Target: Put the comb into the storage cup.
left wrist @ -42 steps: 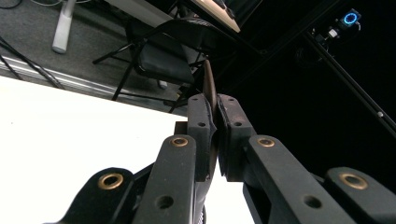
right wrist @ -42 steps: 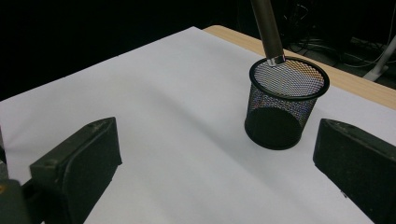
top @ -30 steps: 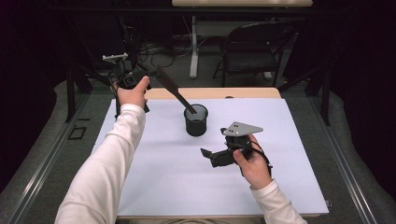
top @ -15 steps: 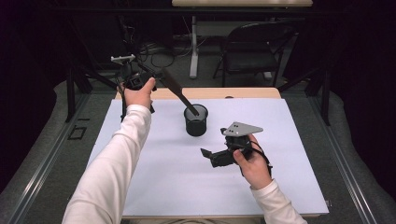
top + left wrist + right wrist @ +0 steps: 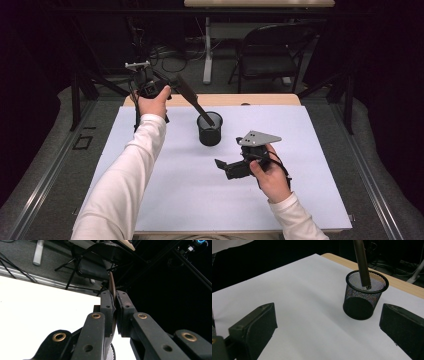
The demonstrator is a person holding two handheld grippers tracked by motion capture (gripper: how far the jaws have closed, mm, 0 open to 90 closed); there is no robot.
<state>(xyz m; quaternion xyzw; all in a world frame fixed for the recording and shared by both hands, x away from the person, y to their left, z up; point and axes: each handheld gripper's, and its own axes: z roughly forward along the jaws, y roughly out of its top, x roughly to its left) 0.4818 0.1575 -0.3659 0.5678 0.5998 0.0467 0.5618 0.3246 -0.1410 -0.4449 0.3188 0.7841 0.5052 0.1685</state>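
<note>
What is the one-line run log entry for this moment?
left gripper: shut on dark flat tool | tool tip: inside mesh cup | right gripper: open, empty

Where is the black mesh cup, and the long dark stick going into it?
mesh cup [image 5: 359, 306]: right gripper view, on its front wall.
stick [image 5: 191, 98]: high view, on the middle of its length.
</note>
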